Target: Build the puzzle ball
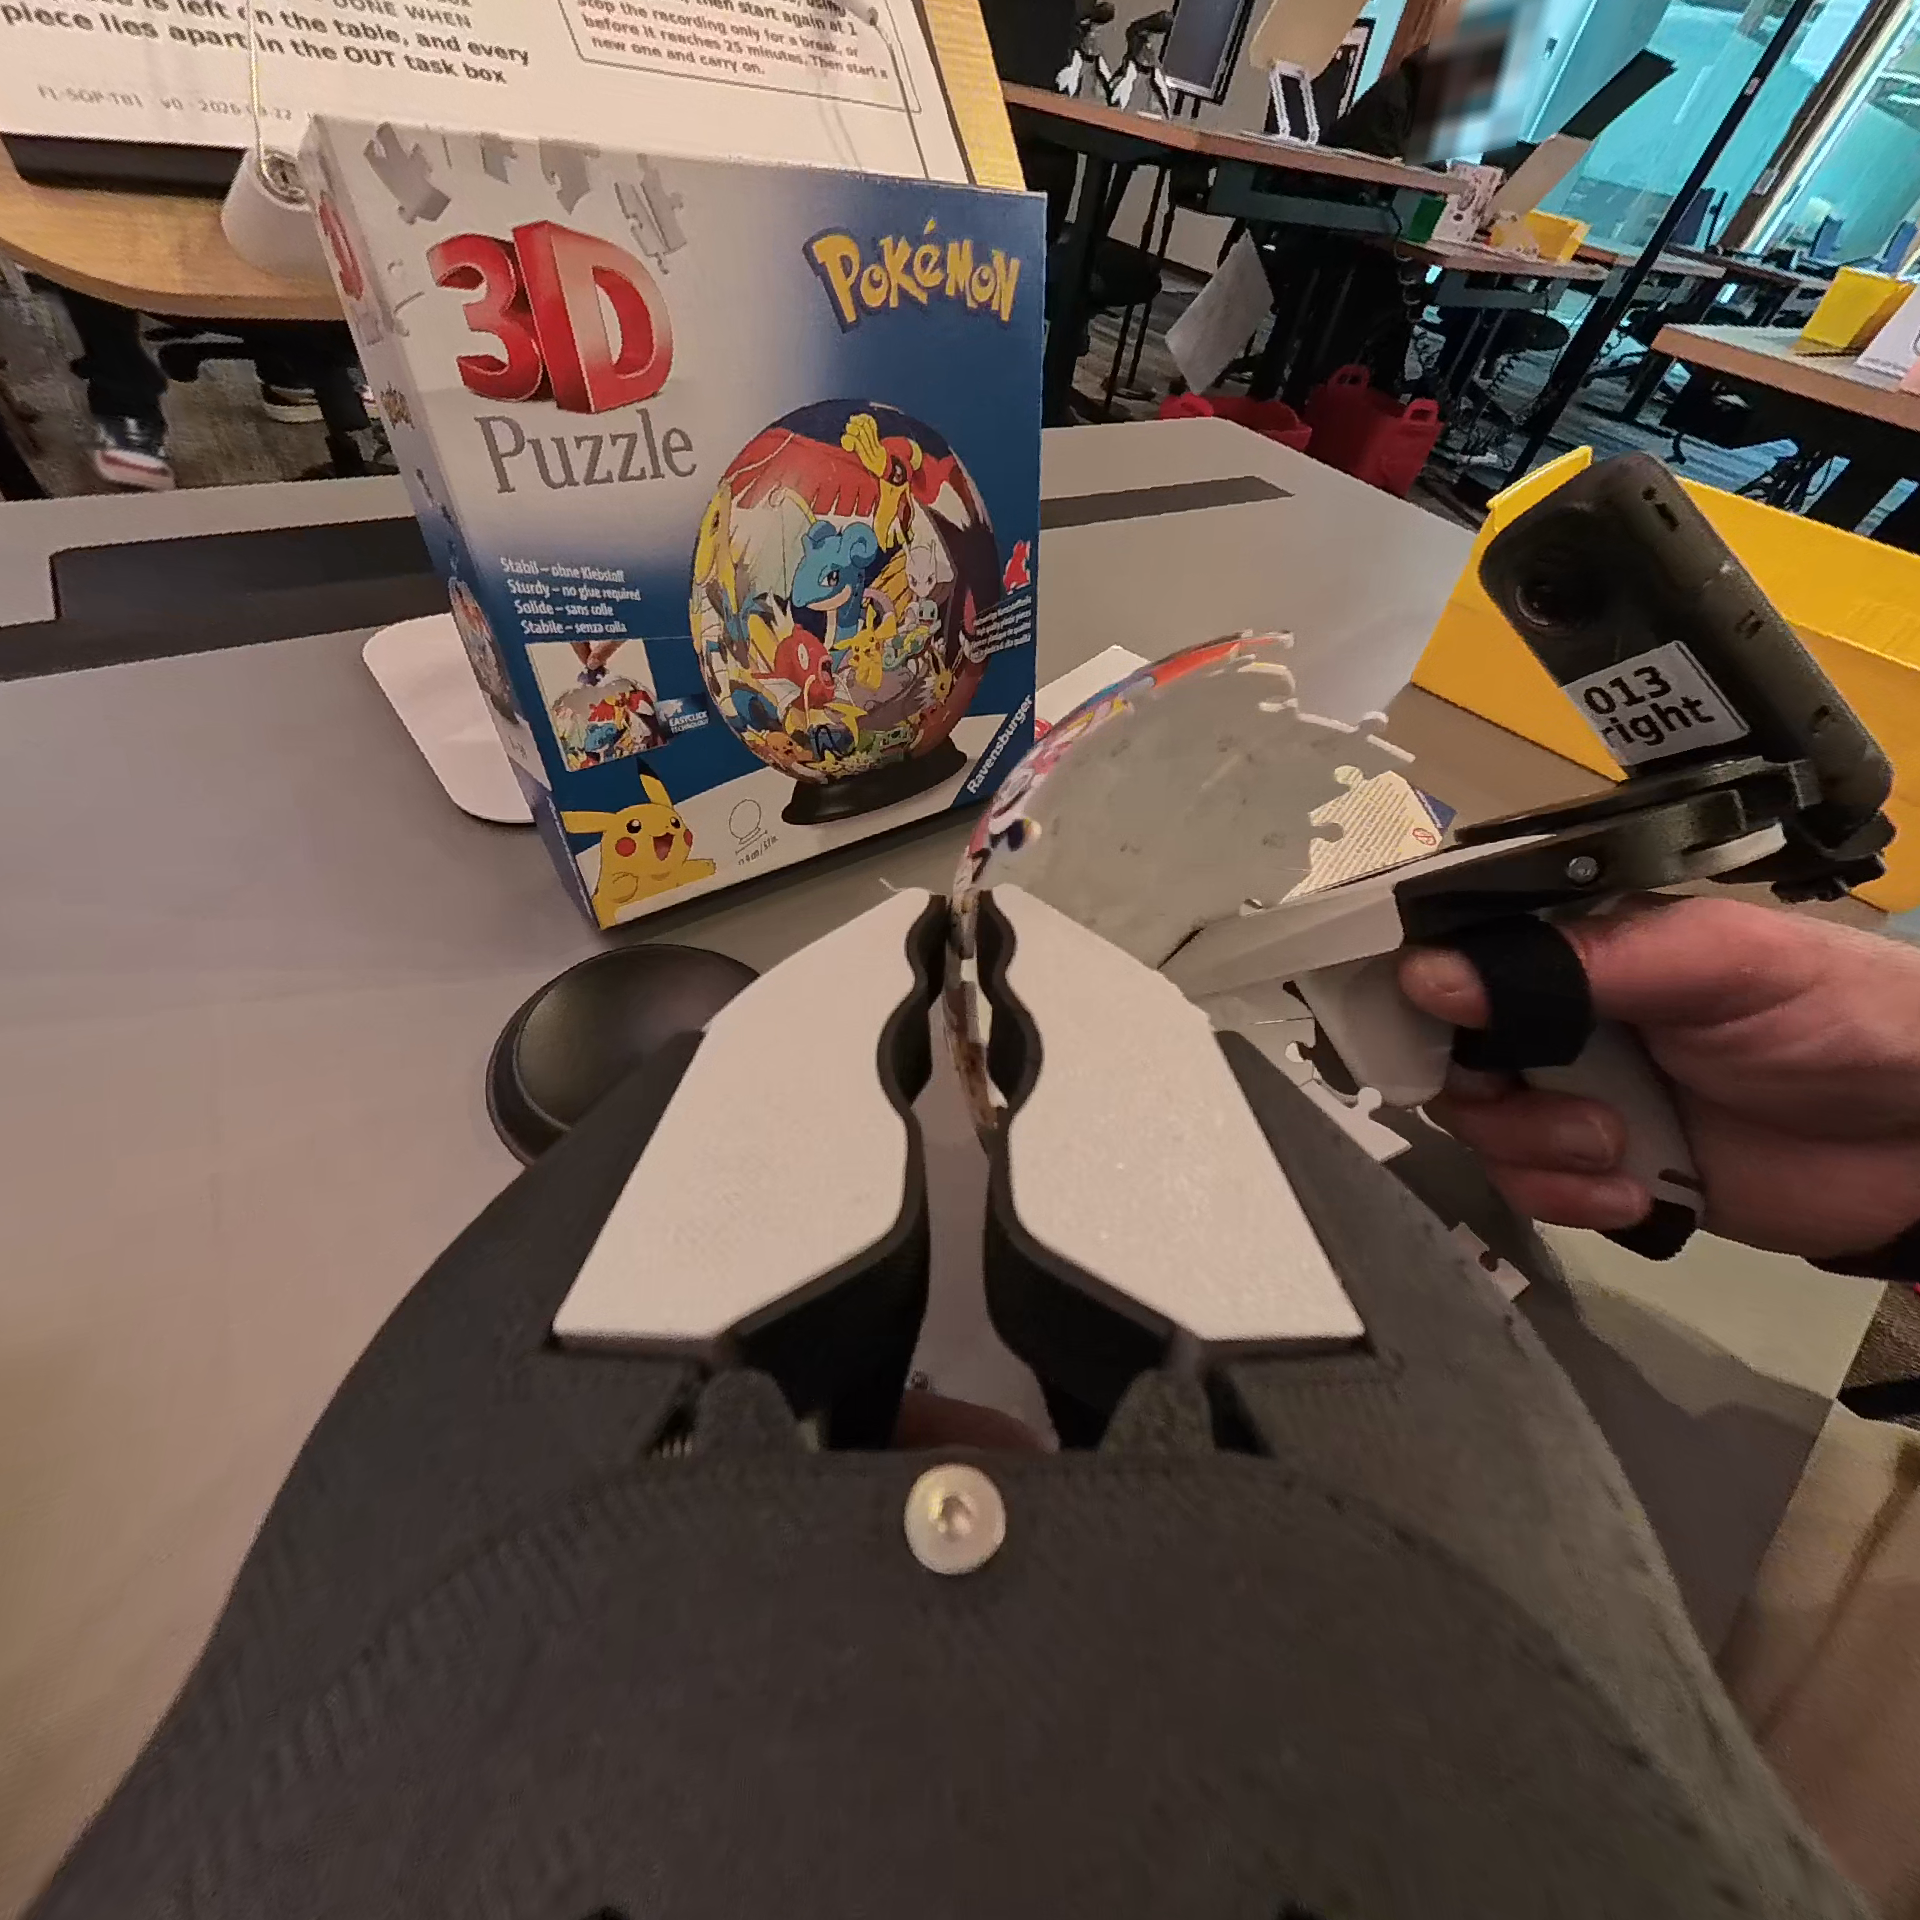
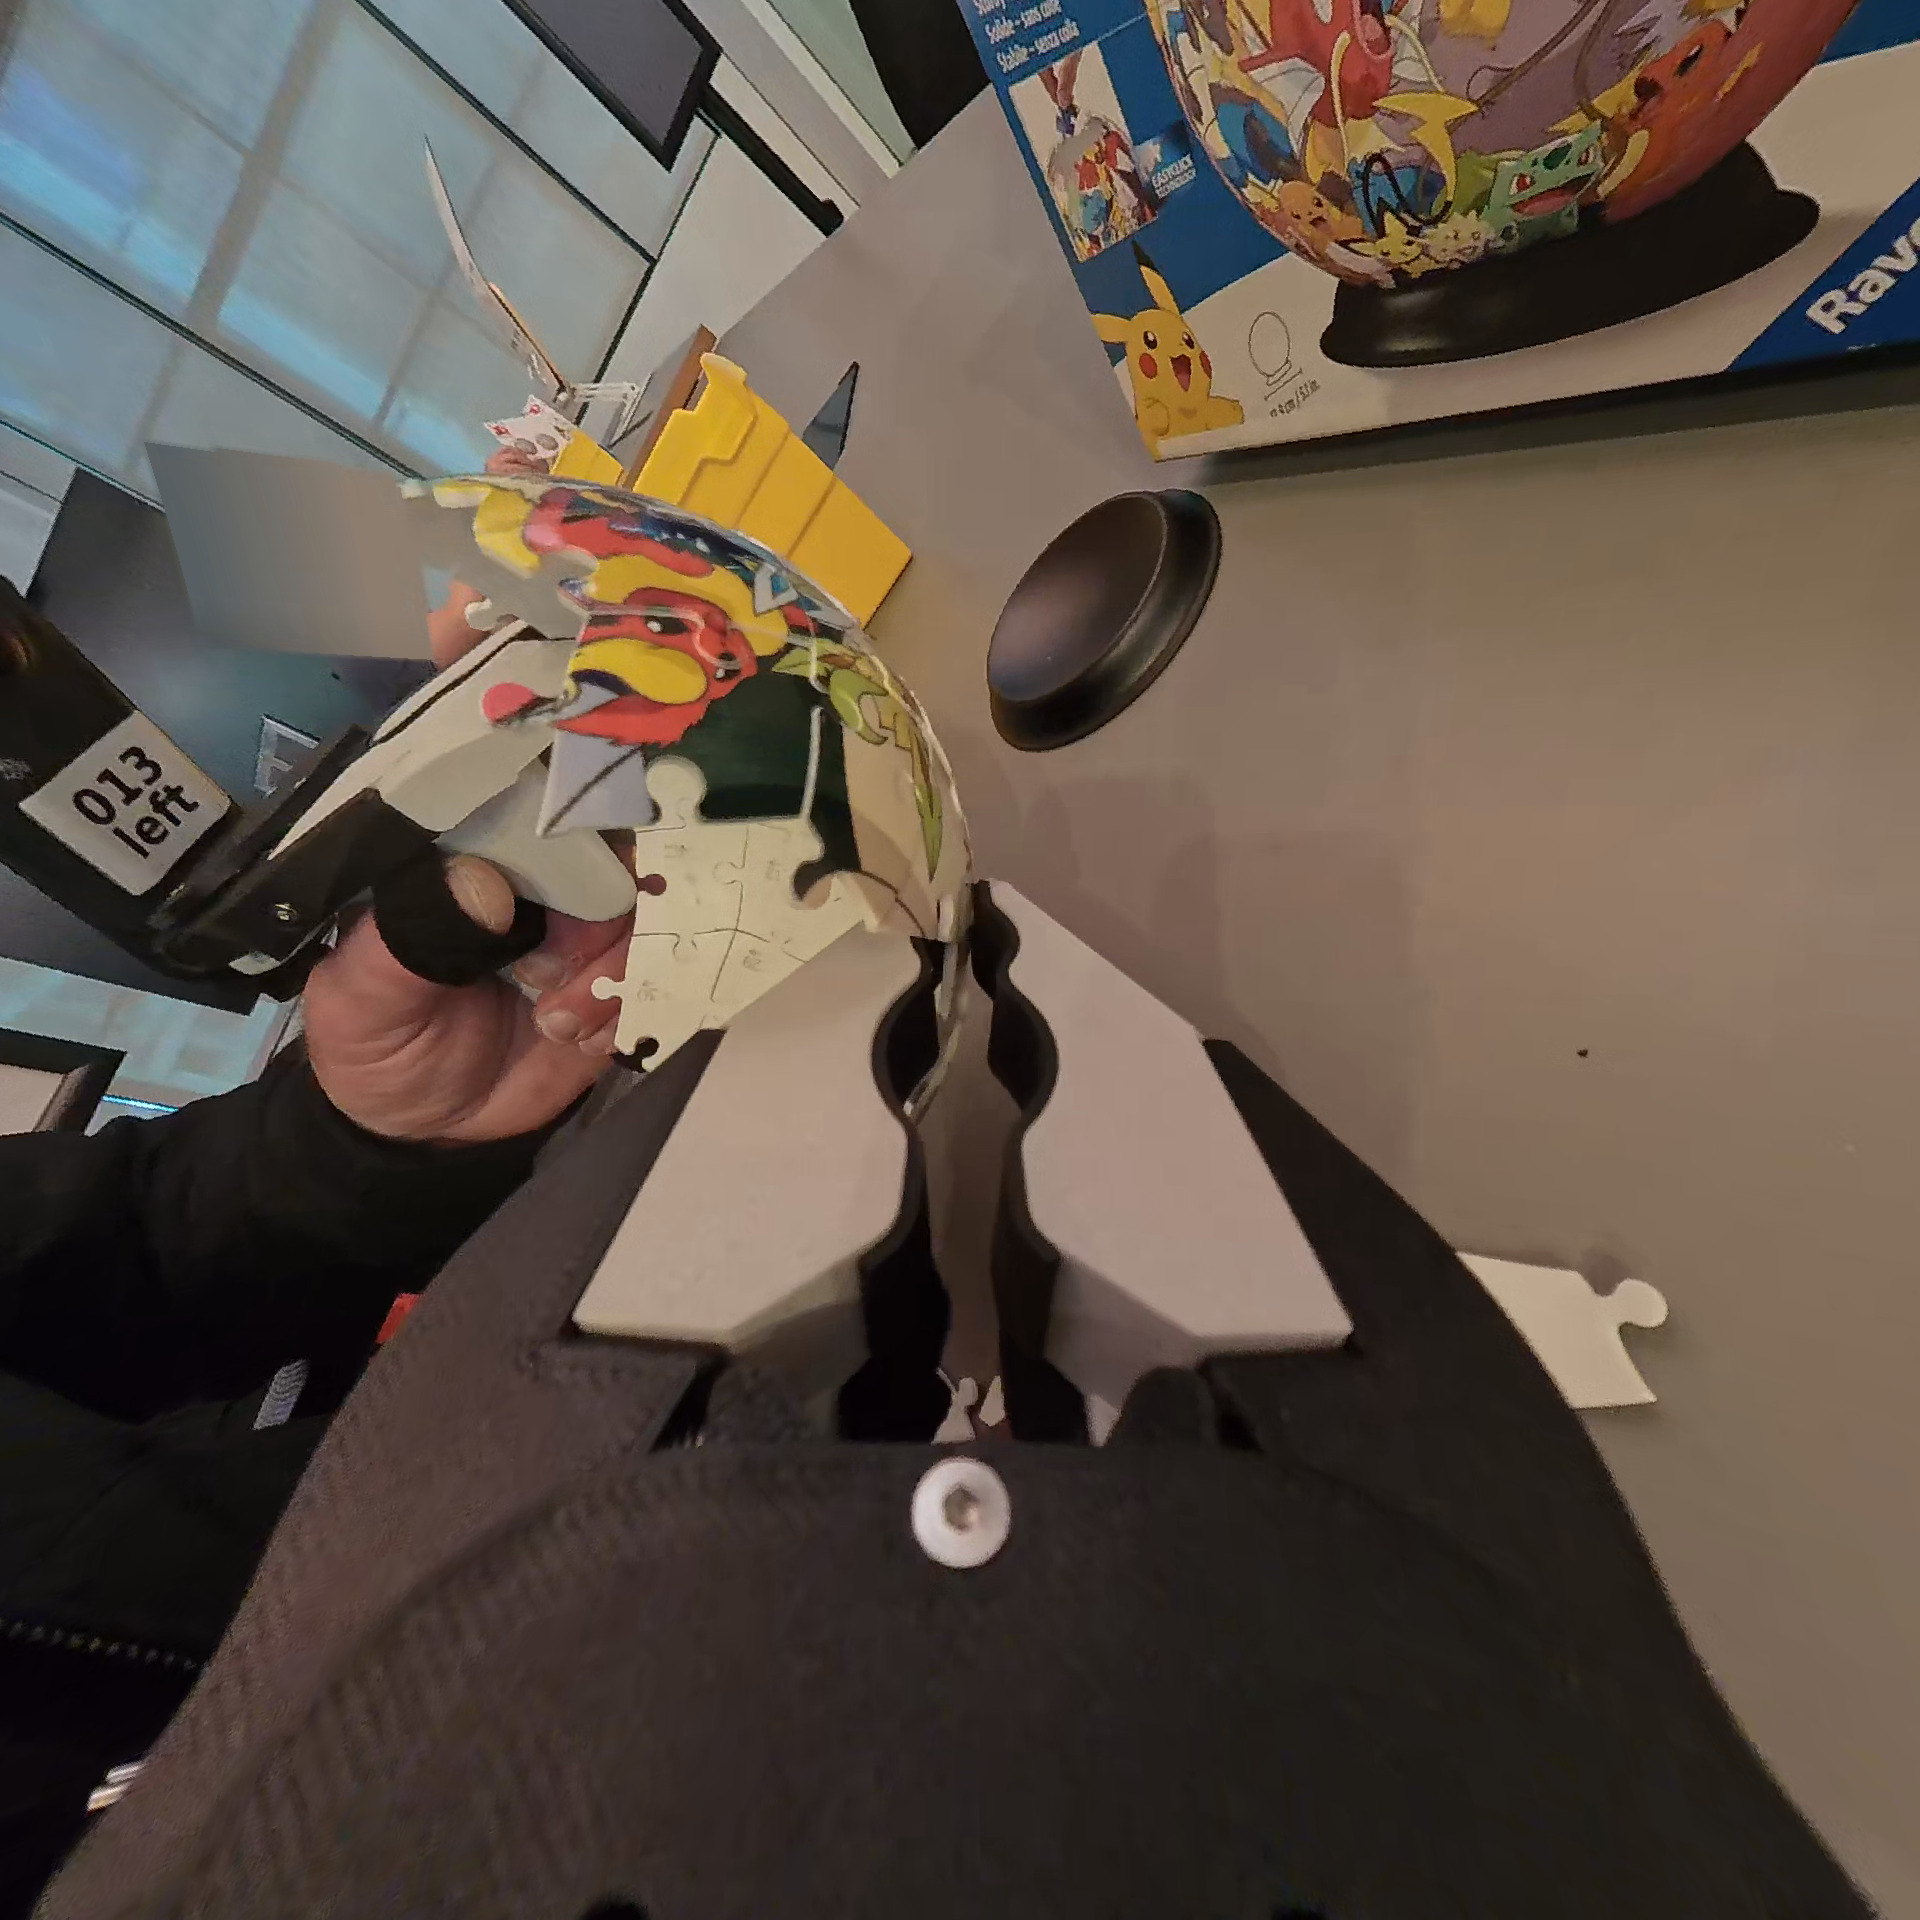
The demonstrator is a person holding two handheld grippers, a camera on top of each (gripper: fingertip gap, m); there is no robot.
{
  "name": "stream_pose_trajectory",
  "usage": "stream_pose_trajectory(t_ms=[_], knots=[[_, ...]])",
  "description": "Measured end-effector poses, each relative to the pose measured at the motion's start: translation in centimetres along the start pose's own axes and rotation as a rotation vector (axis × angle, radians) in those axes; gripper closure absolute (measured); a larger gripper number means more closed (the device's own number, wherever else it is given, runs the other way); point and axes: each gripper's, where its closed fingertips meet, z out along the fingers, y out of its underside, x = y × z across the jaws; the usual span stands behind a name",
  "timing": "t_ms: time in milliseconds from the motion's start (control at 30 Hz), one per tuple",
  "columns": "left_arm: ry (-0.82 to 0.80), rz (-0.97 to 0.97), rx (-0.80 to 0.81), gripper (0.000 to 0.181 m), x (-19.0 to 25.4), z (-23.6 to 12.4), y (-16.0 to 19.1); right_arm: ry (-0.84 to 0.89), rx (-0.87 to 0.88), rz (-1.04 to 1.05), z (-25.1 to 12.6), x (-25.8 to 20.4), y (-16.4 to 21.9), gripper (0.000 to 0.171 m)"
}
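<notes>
A partly built puzzle ball shell is held in the air between both grippers; it is a curved patch of joined pieces, white inside and printed outside. My left gripper is shut on the shell's lower left edge. My right gripper is shut on another edge of the same shell, whose colourful outer face shows in the right wrist view. The black round stand sits on the grey table beside the left gripper, and also shows in the right wrist view.
The puzzle box stands upright behind the shell. A yellow bin is at the table's right edge. A loose white piece lies on the table by my right gripper. A few more pieces lie under the shell. Left tips to right tips: about 9 cm. The loose white piece is about 11 cm from my right fingertips and 20 cm from my left.
</notes>
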Motion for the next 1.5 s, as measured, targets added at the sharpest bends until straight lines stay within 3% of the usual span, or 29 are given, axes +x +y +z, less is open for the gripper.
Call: stream_pose_trajectory(t_ms=[267,633,733,833,967,1133,1500], knots=[[-0.004,0.003,0.013,0.176,0.1,0.0,-0.1,0.01,0.049,0.008,-0.2,0.2,-0.6,0.162],[-0.014,-0.009,0.012,0.177,0.0,0.1,0.3,0.037,0.03,-0.046,-0.2,0.2,-0.7,0.17],[-0.018,-0.026,0.006,0.178,-0.3,0.2,0.6,0.02,-0.002,-0.053,-0.5,0.1,-0.2,0.15],[-0.024,-0.052,-0.001,0.178,-0.5,0.3,0.9,0.024,-0.031,-0.051,-1.1,0.5,0.5,0.143],[-0.038,-0.093,-0.012,0.178,-0.9,0.5,1.5,0.02,-0.053,-0.052,-1.5,0.4,0.8,0.146],[-0.025,-0.144,-0.04,0.177,-0.7,0.7,2.5,0.059,-0.089,-0.056,-1.4,1.0,1.4,0.165],[-0.002,-0.144,-0.098,0.174,0.0,1.1,4.1,0.176,-0.151,-0.072,-0.9,3.5,2.3,0.168]])
